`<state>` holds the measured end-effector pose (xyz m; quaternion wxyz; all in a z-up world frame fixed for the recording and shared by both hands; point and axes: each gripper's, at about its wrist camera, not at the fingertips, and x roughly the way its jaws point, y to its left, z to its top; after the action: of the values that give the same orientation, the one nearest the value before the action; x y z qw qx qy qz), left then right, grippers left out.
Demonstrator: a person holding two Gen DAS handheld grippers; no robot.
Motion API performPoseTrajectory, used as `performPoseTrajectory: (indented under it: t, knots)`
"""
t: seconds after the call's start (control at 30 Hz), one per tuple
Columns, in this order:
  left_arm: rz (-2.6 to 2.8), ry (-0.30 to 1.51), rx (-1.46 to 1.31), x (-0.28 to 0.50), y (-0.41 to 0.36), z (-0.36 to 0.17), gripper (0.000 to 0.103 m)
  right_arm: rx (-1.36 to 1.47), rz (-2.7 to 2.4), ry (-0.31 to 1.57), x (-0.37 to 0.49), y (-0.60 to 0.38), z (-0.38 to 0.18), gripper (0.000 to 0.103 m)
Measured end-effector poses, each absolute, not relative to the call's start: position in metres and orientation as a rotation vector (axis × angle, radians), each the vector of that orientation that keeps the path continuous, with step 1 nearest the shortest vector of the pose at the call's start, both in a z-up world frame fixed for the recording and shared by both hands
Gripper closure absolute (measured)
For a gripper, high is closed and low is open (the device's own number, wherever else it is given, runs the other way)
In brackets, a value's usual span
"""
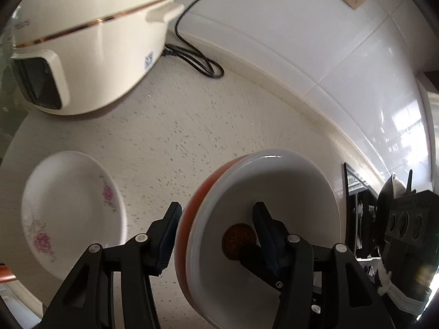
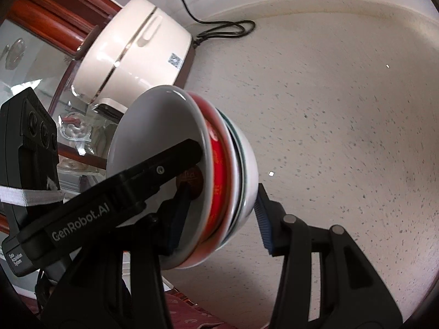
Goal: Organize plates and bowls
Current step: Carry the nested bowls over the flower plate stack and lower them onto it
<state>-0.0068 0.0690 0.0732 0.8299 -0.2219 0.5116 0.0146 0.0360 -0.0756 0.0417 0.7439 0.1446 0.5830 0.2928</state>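
A stack of nested bowls (image 1: 274, 208), white inside with a red outer band, stands on the speckled countertop (image 1: 192, 126). My left gripper (image 1: 218, 219) straddles the stack's rim, one finger inside and one outside with a gap, so it looks open. In the right wrist view the same stack (image 2: 219, 170) shows a red bowl over a white one. My right gripper (image 2: 219, 205) spans the opposite rim, one finger inside and one pad against the outer wall. The left gripper's arm (image 2: 109, 205) crosses in front. A white plate with pink flowers (image 1: 74, 208) lies to the left.
A cream rice cooker (image 1: 90, 41) with a black cord (image 1: 197, 60) stands at the back left against the white tiled wall (image 1: 329, 54). A glass cabinet with a red wood frame (image 2: 41, 27) is behind it. The right gripper's body (image 1: 406, 227) sits to the right.
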Motion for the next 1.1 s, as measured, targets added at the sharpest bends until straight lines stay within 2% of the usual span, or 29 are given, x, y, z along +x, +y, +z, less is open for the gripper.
performPoseTrajectory:
  t: [0.7,1.1]
  knots:
    - [0.209,1.009,-0.595,-0.044,0.142,0.082,0.049,0.179,0.803,1.316,0.031,0.003,0.053,0.054]
    - [0.320,0.999,-0.698,-0.072,0.188,0.065,0.049,0.080,0.893,1.364,0.019,0.056,0.043,0.054]
